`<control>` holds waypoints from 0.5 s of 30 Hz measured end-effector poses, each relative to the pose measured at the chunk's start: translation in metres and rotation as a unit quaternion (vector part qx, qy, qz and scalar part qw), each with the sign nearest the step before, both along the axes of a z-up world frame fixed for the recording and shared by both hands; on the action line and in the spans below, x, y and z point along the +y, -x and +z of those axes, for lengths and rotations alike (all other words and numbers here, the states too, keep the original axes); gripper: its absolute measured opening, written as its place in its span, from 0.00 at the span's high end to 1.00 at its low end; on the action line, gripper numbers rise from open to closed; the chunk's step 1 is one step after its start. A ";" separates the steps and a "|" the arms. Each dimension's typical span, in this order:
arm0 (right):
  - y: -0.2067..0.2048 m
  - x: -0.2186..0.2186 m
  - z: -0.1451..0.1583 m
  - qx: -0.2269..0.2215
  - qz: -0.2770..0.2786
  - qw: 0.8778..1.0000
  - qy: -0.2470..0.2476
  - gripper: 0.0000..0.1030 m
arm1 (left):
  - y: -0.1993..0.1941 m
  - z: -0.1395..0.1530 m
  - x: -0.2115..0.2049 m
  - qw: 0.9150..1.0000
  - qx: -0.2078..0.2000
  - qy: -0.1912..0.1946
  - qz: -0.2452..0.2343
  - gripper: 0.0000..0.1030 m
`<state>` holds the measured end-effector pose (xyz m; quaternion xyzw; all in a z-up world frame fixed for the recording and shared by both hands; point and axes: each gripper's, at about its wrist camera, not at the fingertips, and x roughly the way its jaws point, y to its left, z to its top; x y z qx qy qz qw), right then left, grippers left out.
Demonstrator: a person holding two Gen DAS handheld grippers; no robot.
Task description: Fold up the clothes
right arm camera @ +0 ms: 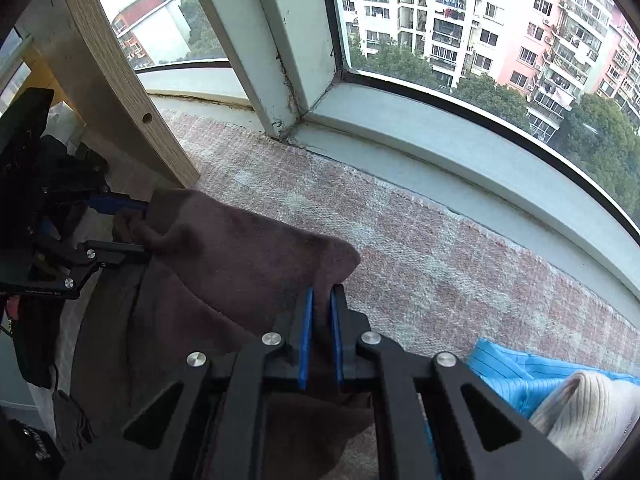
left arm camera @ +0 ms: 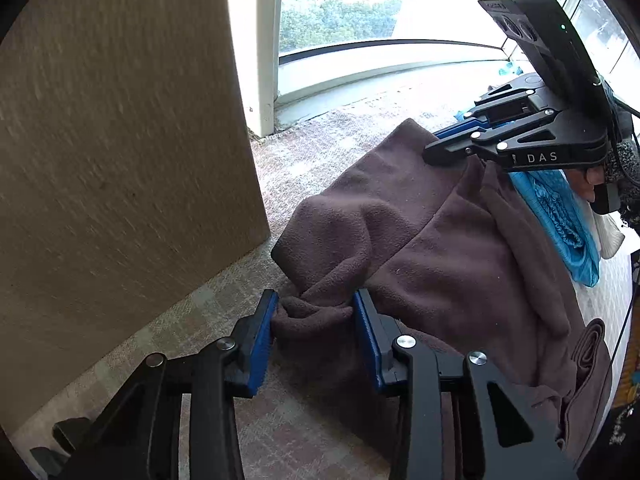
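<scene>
A brown fleece garment [left arm camera: 440, 248] lies partly folded on the patterned mat by the window; it also shows in the right wrist view [right arm camera: 224, 248]. My left gripper [left arm camera: 316, 312] is closed on a bunched corner of the fleece between its blue pads. My right gripper [right arm camera: 321, 300] is shut on the far edge of the same fleece, with cloth pinched between the pads. In the left wrist view the right gripper [left arm camera: 436, 148] sits at the garment's far right corner. In the right wrist view the left gripper [right arm camera: 140, 232] holds the far left corner.
A wooden panel [left arm camera: 120, 160] stands at the left, close to the fleece. A blue garment [right arm camera: 528, 372] and a cream knit [right arm camera: 588, 412] lie to the right. The window sill [right arm camera: 460, 152] borders the patterned mat [right arm camera: 420, 256] at the back.
</scene>
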<state>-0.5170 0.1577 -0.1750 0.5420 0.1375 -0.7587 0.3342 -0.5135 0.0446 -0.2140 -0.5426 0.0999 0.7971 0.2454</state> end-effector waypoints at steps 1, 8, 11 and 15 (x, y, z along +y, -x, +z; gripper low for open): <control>-0.002 0.000 0.003 0.003 0.000 1.000 0.001 0.92 | -0.002 0.003 0.001 1.000 0.003 0.002 -0.003 0.73; -0.037 0.022 0.072 0.028 0.000 0.998 0.054 0.93 | -0.033 0.057 -0.006 0.999 0.028 -0.035 -0.011 0.78; -0.058 0.033 0.109 0.042 0.004 0.997 0.064 0.93 | -0.063 0.090 -0.008 0.998 0.040 -0.045 -0.023 0.78; -0.113 0.045 0.146 0.062 0.010 0.995 0.083 0.93 | -0.115 0.127 -0.003 0.996 0.063 -0.032 -0.049 0.78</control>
